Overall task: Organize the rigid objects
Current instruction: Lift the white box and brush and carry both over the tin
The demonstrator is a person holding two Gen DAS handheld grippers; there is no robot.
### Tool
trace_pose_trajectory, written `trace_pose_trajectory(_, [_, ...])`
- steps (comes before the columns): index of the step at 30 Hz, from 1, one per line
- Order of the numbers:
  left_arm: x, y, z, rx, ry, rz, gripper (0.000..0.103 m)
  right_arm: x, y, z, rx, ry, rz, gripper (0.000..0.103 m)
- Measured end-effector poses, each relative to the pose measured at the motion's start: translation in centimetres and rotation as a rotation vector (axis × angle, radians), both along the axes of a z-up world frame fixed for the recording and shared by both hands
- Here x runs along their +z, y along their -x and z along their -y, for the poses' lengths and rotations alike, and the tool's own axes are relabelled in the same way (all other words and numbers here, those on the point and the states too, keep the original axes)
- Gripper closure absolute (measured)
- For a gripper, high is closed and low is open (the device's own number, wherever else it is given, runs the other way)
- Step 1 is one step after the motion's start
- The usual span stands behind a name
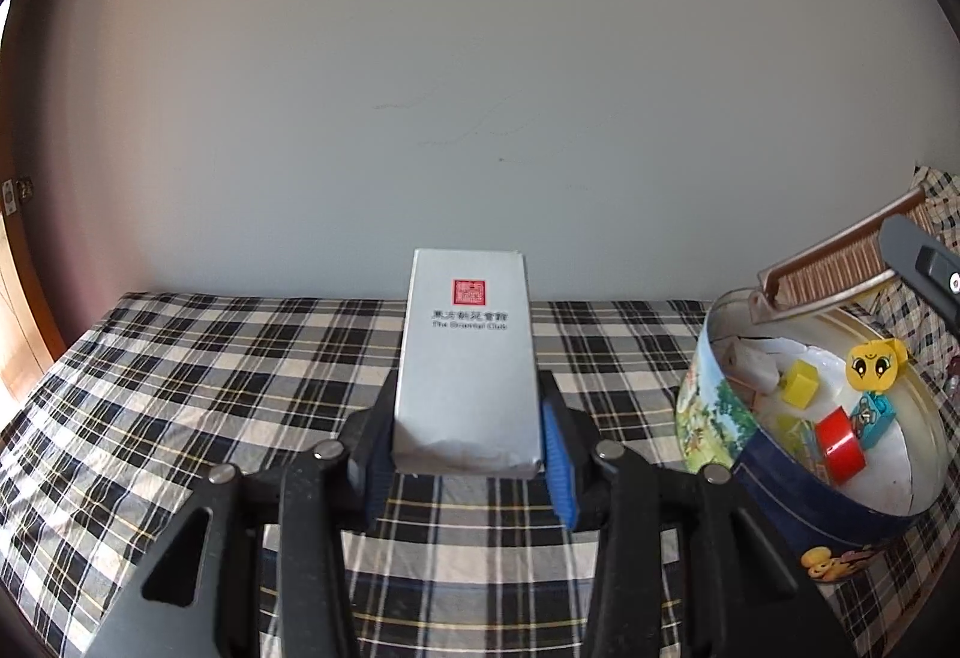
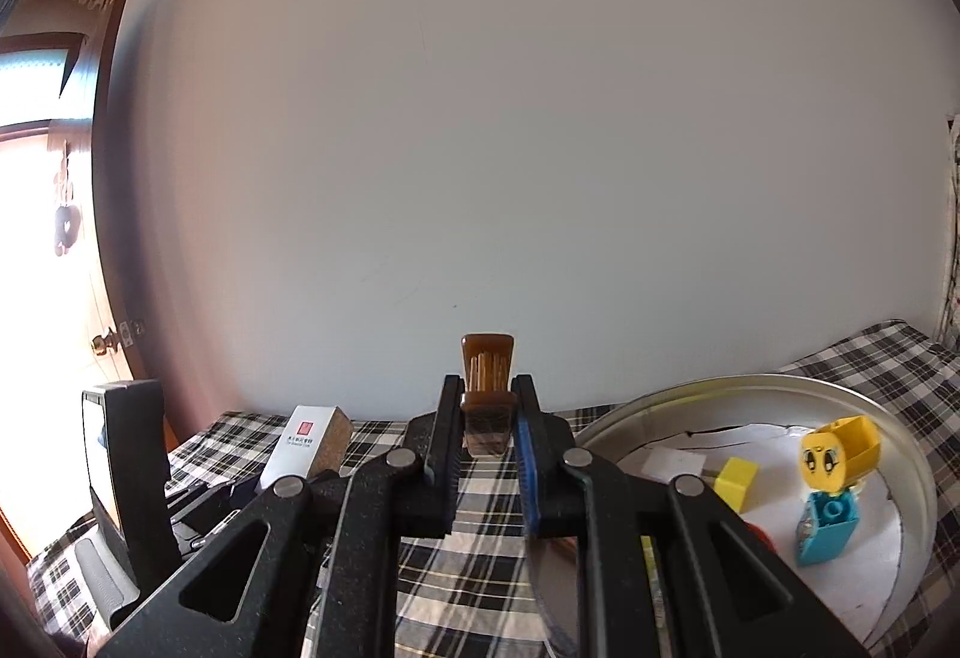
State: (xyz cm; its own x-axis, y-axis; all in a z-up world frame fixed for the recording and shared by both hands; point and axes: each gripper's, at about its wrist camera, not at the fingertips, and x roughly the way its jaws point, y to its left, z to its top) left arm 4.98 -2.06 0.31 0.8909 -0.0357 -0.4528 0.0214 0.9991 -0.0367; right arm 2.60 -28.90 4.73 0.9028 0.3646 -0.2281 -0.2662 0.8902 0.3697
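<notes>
Left hand-held gripper (image 1: 468, 442) pinches a white box (image 1: 468, 358); right hand-held gripper (image 2: 486, 448) pinches a comb (image 2: 487, 388) whose teeth only the left view shows.

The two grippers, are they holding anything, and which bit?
Yes. The left gripper squeezes the white box by its near end. The right gripper pinches the brown comb at one end.

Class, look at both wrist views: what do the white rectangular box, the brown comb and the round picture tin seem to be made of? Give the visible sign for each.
White rectangular box: probably matte cardboard; printed face, crumpled lower edge.
Brown comb: likely glossy, translucent amber plastic.
Round picture tin: likely metal; silvery, shiny inner wall, printed outside.
</notes>
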Motion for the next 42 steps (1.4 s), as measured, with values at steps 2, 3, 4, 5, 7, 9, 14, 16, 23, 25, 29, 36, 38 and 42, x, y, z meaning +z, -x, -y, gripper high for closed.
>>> trace_pose_trajectory(2, [0.0,0.0,0.3,0.001,0.004,-0.001,0.063,0.1,0.1,0.3,-0.007,0.001,0.005,0.086])
trace_pose_trajectory(3, [0.0,0.0,0.5,0.0,0.007,-0.001,0.063,0.1,0.1,0.6,-0.01,0.003,0.009,0.086])
trace_pose_trajectory(4, [0.1,0.0,0.7,-0.001,0.01,-0.001,0.063,0.1,0.2,0.9,-0.013,0.004,0.013,0.086])
trace_pose_trajectory(5, [0.1,0.0,1.0,-0.005,0.01,0.0,0.063,0.1,0.3,1.2,-0.018,0.005,0.016,0.086])
trace_pose_trajectory(7, [0.2,0.1,1.5,-0.013,0.005,0.005,0.063,0.1,0.5,1.5,-0.027,0.004,0.02,0.086])
trace_pose_trajectory(9, [0.3,0.2,2.1,-0.019,0.002,0.008,0.063,0.2,0.5,1.9,-0.034,0.001,0.023,0.086])
trace_pose_trajectory(14, [0.6,0.3,3.2,-0.028,0.013,0.018,0.063,0.3,0.7,2.7,-0.06,-0.008,0.029,0.086])
trace_pose_trajectory(16, [0.8,0.4,3.7,-0.032,0.017,0.025,0.062,0.3,0.7,3.2,-0.073,-0.011,0.032,0.086])
trace_pose_trajectory(23, [1.0,0.5,5.9,-0.058,0.019,0.035,0.062,0.2,1.0,4.8,-0.106,-0.026,0.039,0.086])
trace_pose_trajectory(25, [1.1,0.5,6.7,-0.068,0.017,0.038,0.063,0.2,1.2,5.7,-0.116,-0.03,0.038,0.086])
trace_pose_trajectory(29, [1.1,0.4,7.9,-0.083,0.014,0.041,0.062,0.1,1.4,6.6,-0.142,-0.033,0.039,0.086])
trace_pose_trajectory(36, [1.5,0.4,9.7,-0.103,0.016,0.055,0.062,0.4,1.9,9.8,-0.198,-0.026,0.035,0.086])
trace_pose_trajectory(38, [1.6,0.3,10.1,-0.11,0.019,0.059,0.062,0.5,2.0,10.6,-0.217,-0.028,0.037,0.086])
trace_pose_trajectory(42, [1.6,0.0,11.6,-0.14,0.023,0.052,0.063,0.4,1.8,12.1,-0.244,-0.031,0.028,0.086])
